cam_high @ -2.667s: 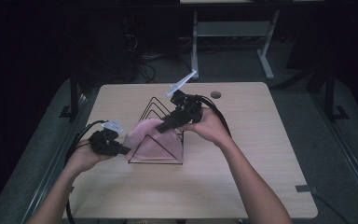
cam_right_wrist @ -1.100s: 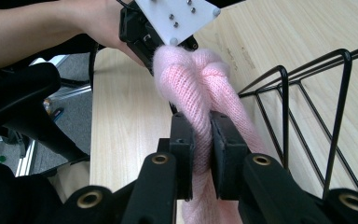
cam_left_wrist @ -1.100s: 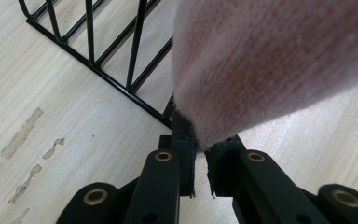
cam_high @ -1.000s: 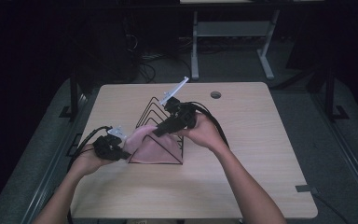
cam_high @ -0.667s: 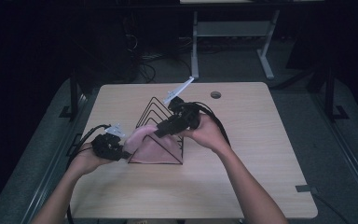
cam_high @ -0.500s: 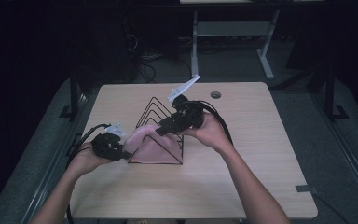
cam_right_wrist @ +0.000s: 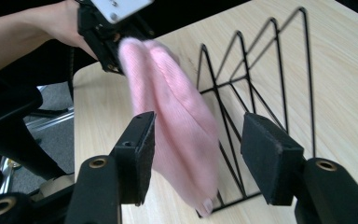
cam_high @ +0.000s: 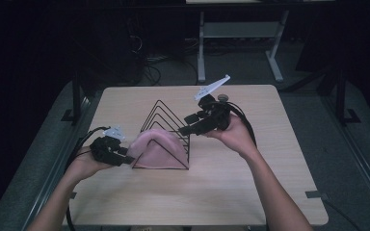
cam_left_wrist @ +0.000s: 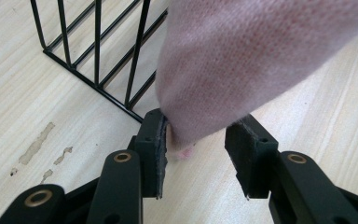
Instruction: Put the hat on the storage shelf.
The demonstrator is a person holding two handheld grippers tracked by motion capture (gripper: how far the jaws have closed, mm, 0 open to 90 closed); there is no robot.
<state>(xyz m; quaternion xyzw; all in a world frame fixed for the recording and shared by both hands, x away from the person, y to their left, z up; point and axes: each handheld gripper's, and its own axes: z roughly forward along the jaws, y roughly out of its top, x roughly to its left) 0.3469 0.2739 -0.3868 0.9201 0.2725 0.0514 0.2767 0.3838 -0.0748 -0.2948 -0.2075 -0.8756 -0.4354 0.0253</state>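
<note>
A pink knitted cloth (cam_high: 155, 147) hangs draped over the front triangle of a black wire rack (cam_high: 166, 118) in the middle of the table. My left gripper (cam_high: 125, 156) sits at the cloth's lower left end. In the left gripper view its jaws (cam_left_wrist: 198, 135) have just been opening; the cloth's tip (cam_left_wrist: 242, 56) hangs between them, brushing one pad and clear of the other. My right gripper (cam_high: 184, 130) hovers just right of the rack's top. Its jaws (cam_right_wrist: 198, 140) have also just been opening, with nothing between them and the cloth (cam_right_wrist: 182, 116) farther off.
The wooden table (cam_high: 270, 163) has bare room right of and in front of the rack. A small dark round thing (cam_high: 223, 97) lies near the far edge. Beyond the table stand a metal desk frame (cam_high: 236, 33) and floor cables. Scuffs (cam_left_wrist: 37, 147) mark the tabletop.
Both grippers have let go of the cloth, which now rests on the rack. The right gripper has drawn back to the right and slightly up. The left hand has stayed put.
</note>
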